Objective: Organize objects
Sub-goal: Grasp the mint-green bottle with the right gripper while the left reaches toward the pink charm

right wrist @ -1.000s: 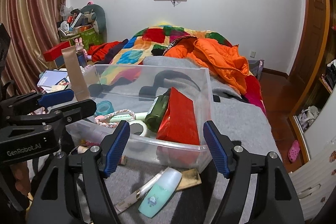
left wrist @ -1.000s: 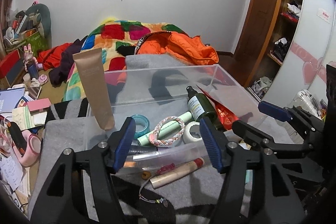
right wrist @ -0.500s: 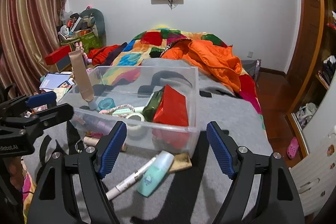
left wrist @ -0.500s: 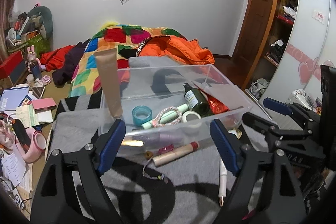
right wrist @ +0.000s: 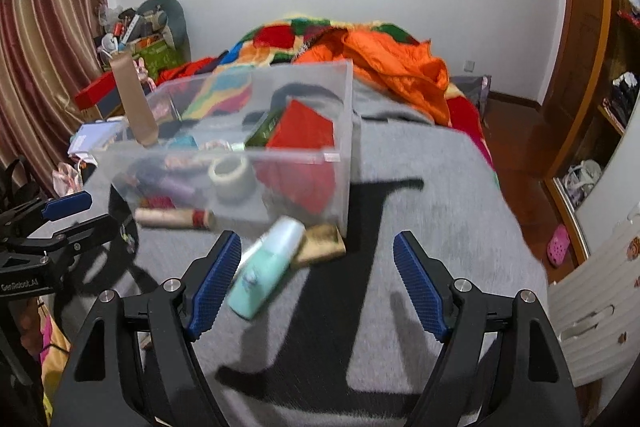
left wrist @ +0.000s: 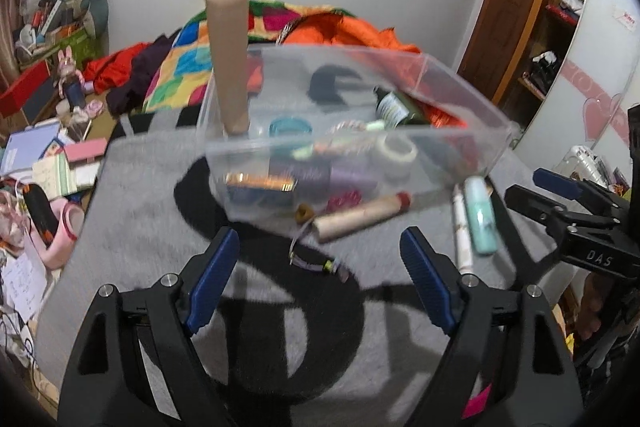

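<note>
A clear plastic box (left wrist: pixel 460 143) (right wrist: pixel 340 131) stands on a grey blanket. It holds a tall tan tube (left wrist: pixel 228 59) (right wrist: pixel 132 99), a green bottle (left wrist: pixel 396 107), a red pouch (right wrist: pixel 304 131), tape rolls and other small items. In front of the box lie a tan stick with a red cap (left wrist: pixel 360 217) (right wrist: pixel 172 218), a mint bottle (left wrist: pixel 482 215) (right wrist: pixel 268 263), a white pen (left wrist: pixel 460 227), a gold packet (right wrist: pixel 320 245) and a cord (left wrist: pixel 316 259). My left gripper (left wrist: pixel 320 283) and right gripper (right wrist: pixel 316 283) are both open and empty, short of these items.
The grey blanket (right wrist: pixel 420 227) covers a bed with a colourful quilt (left wrist: pixel 188 67) and an orange jacket (right wrist: pixel 392 67) behind the box. Clutter of books and tape lies at the left (left wrist: pixel 52 167). A wooden shelf (left wrist: pixel 560 7) and floor are at the right.
Both grippers have pulled back from the box and stay open. The box and the loose items in front of it now sit farther ahead.
</note>
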Demonstrator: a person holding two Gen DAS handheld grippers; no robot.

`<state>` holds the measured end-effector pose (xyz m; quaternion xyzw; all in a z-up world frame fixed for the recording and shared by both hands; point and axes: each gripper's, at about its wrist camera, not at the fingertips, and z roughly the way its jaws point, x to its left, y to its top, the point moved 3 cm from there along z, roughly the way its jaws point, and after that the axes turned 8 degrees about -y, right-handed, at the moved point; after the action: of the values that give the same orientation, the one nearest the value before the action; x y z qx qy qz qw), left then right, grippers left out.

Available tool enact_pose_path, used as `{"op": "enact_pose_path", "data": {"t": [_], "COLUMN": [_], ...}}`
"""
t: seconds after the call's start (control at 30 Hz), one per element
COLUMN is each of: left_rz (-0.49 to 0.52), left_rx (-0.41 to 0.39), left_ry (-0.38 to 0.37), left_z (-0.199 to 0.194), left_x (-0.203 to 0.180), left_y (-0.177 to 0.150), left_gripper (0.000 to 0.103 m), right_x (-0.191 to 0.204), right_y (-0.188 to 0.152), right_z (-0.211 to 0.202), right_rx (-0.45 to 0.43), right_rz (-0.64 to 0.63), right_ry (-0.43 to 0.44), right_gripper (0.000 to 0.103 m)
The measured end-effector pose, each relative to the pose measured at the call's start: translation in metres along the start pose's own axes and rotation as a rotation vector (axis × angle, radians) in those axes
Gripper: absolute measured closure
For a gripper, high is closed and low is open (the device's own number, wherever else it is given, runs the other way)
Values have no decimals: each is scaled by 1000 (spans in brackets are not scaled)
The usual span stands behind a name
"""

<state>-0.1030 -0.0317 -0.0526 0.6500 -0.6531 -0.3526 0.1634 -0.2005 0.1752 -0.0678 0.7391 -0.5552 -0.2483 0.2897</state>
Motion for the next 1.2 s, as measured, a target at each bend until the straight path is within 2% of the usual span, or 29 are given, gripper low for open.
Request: {"op": "enact_pose_path", "data": {"t": [0.17, 0.37, 0.5, 0.6, 0.73, 0.9, 0.93, 1.07, 1.2], "left_rz": [-23, -28, -2, 10, 14, 31, 33, 28, 11], "left_rx": [35, 33, 40, 37, 18, 2, -1, -5, -5], "left_ry": [20, 26, 74, 101, 114, 113, 112, 99, 75], "left_z": [10, 16, 24, 27, 27, 22, 20, 11, -1], "left_x": [10, 12, 11, 12, 15, 13, 13, 14, 16], "left_y": [-12, -13, -14, -12, -13, -17, -18, -25, -34], "left_gripper": [20, 21, 33, 41, 55, 88, 91, 97, 98], "right_x": [0, 10, 21, 27, 30, 30, 29, 24, 21], "right_y": [-12, -18, -23, -24, -24, -27, -28, -30, -33], "right_z": [12, 18, 23, 23, 23, 24, 24, 21, 17], "right_rx": [51, 67, 66, 59, 49, 61, 63, 55, 51], "right_rz": [13, 22, -8, -19, -37, -45, -47, -42, -37], "right_ry": [9, 49, 42, 54, 53, 65, 60, 57, 53], "right_gripper": [27, 28, 30, 39, 56, 80, 85, 85, 85]}}
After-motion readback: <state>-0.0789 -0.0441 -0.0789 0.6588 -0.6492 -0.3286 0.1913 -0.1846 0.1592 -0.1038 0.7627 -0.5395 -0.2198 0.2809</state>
